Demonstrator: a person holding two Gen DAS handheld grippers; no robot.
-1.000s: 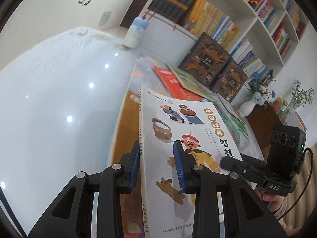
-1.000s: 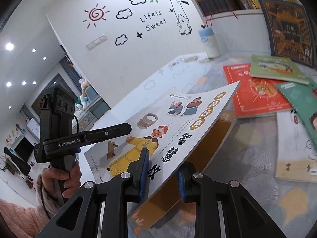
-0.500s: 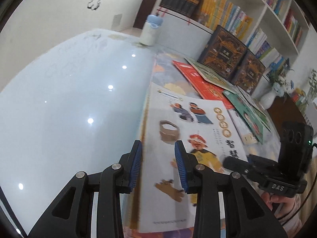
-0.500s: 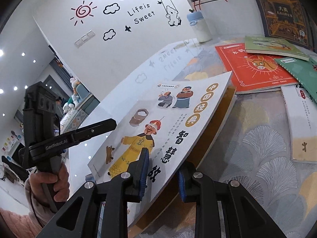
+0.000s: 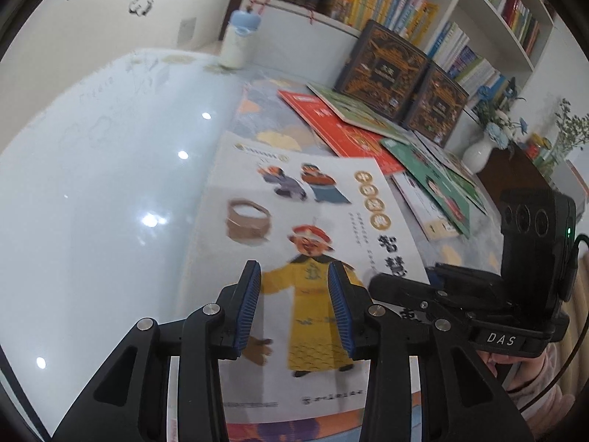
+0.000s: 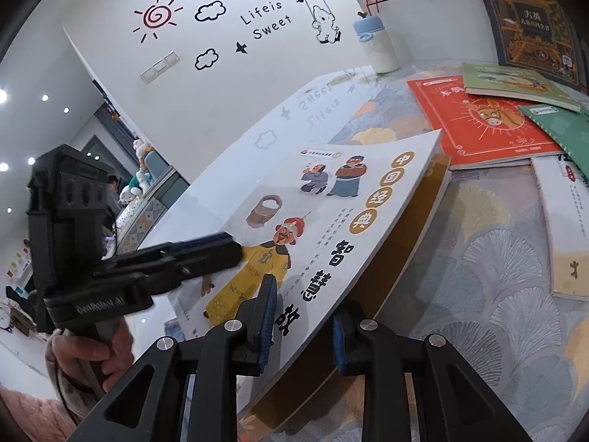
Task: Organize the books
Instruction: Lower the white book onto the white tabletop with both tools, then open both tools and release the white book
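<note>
A white picture book (image 5: 305,228) with a yellow-robed figure on its cover lies over a brown-edged book (image 6: 412,221) near the table's front. My right gripper (image 6: 302,324) straddles the white book's (image 6: 331,221) right edge, one finger above and one below, with the jaws gapped, lifting that edge off the book beneath. My left gripper (image 5: 294,309) hovers open above the cover, holding nothing. Each gripper shows in the other's view: the left (image 6: 176,258), the right (image 5: 460,294).
More books lie spread to the right: a red one (image 6: 478,121), a light green one (image 6: 515,84), a dark green one (image 5: 430,180) and a white one (image 6: 567,228). Dark box sets (image 5: 390,70) lean against a bookshelf (image 5: 460,18). A blue-capped bottle (image 5: 237,40) stands at the back.
The left gripper has let go of the white book's left edge and moved right over the cover. The book has sunk flatter onto the book beneath; the right gripper still straddles its edge.
</note>
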